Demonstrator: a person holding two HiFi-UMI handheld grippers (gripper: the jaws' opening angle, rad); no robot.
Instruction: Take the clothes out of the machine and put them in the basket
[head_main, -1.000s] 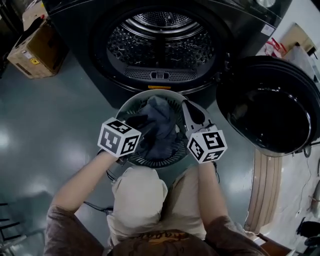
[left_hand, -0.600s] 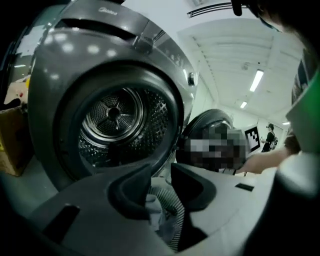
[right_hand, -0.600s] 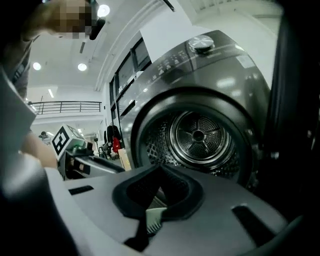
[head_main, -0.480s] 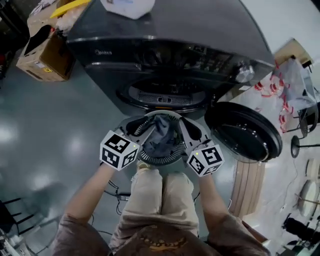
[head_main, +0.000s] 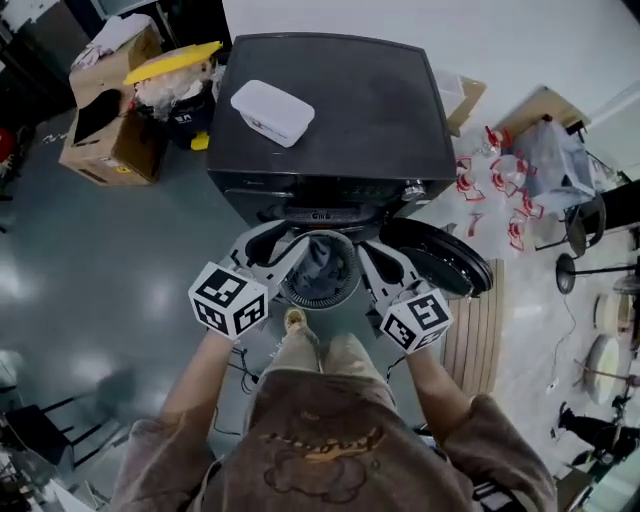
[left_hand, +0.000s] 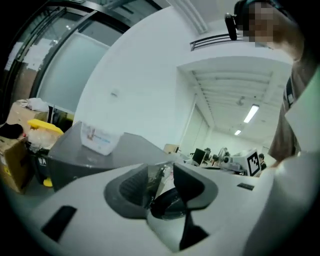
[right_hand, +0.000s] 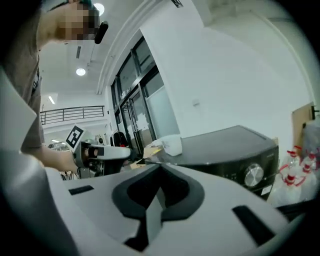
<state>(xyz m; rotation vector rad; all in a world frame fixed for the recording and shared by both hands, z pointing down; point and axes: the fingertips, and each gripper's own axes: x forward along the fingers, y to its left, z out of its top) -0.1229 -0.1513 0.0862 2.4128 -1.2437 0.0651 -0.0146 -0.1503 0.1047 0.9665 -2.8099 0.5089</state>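
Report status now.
Left tongs pinching basket rim, just eased wider. Right tongs shut at opposite rim, grip unconfirmed. Clothes inside basket. Machine door open at right.

One machine (head_main: 340, 110), one basket (head_main: 318, 299), one white tub (head_main: 273, 110), two tools: left tool (head_main: 289, 251), right tool (head_main: 368, 256)

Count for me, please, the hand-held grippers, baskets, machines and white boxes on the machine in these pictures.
hand-held gripper: 2, left and right, both holding the basket by its rim; the left's jaws have just been opening a little, rim between them
basket: 1
machine: 1
white box: 1
total: 5
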